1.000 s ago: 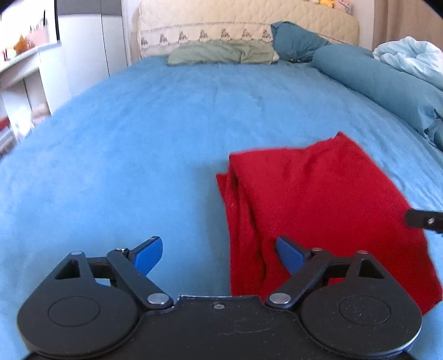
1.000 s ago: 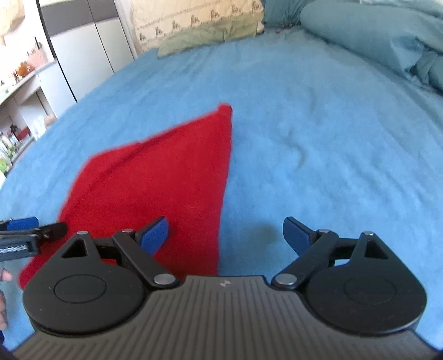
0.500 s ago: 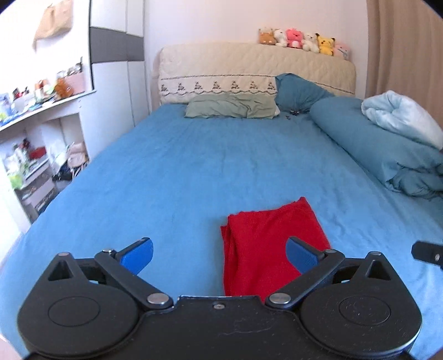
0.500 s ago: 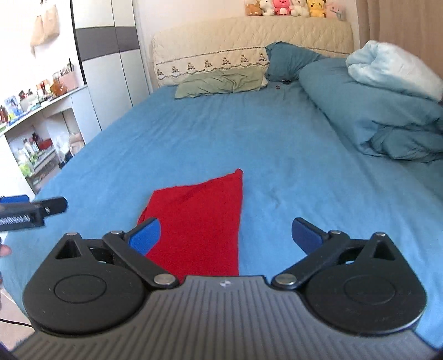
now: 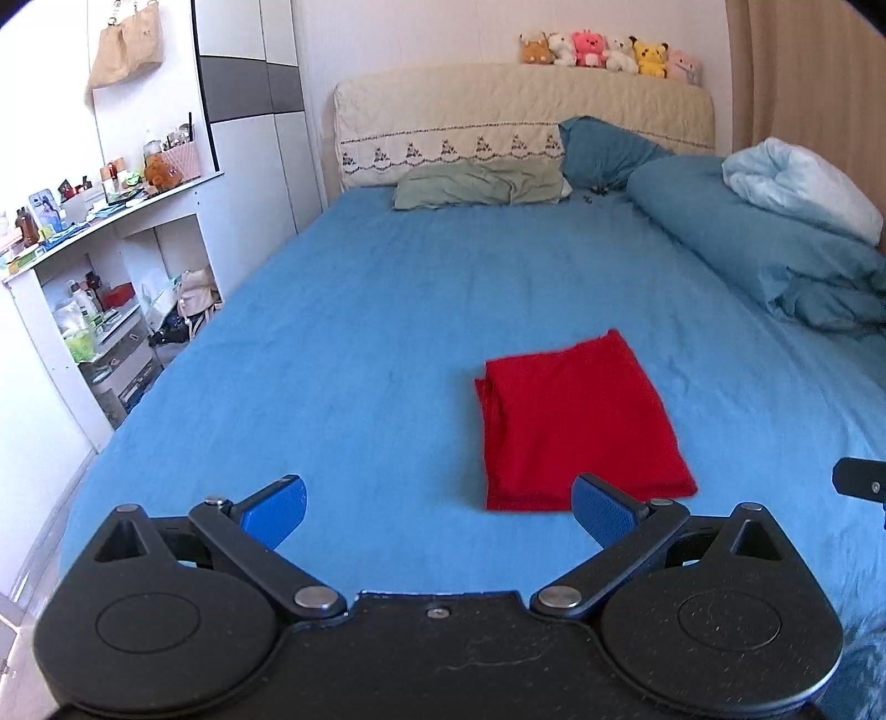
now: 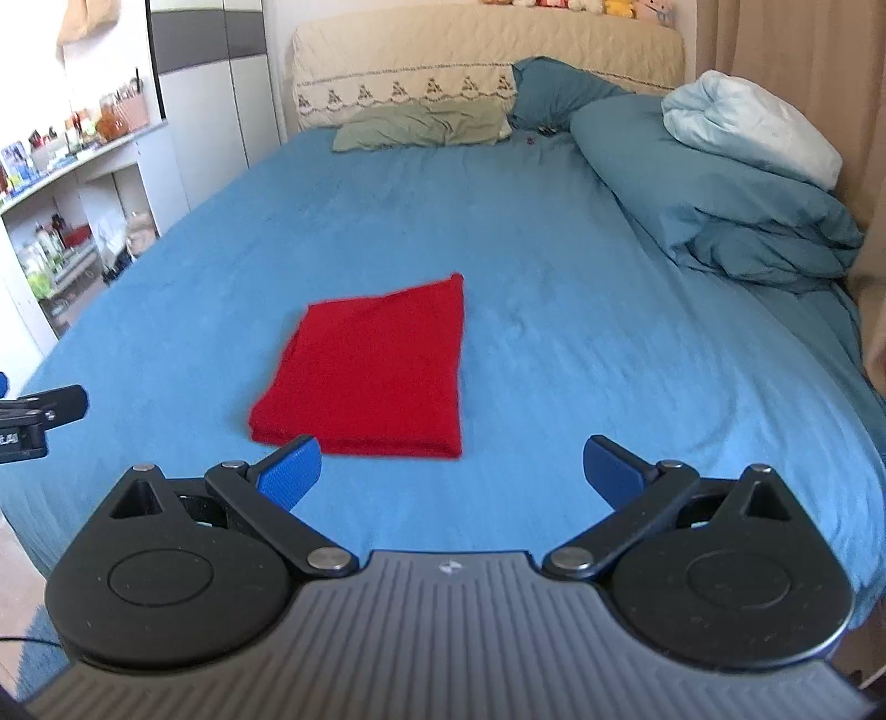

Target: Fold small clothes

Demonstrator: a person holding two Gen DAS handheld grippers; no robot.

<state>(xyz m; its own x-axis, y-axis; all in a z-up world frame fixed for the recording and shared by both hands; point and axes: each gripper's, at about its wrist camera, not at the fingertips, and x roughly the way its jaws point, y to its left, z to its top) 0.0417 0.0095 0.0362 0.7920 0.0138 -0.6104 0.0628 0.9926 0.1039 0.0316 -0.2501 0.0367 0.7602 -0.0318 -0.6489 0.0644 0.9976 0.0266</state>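
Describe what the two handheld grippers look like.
Both the left gripper and the right gripper have black linkage arms with silver rivets, round black discs and blue textured finger pads. The right's body is grey and ribbed; the left's is smooth black.

Bedroom beyond the claws
Plush toys (image 5: 609, 52) are sitting far ahead; a rolled duvet (image 6: 714, 188) is lying ahead-right, cluttered shelves (image 5: 111, 310) standing left.

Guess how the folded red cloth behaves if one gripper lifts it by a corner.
The red cloth looks thin and soft, so it would probably droop. Its stacked layers, visible along the left edge, would likely unfold. Probably light; pushing may bunch it on the blue sheet.
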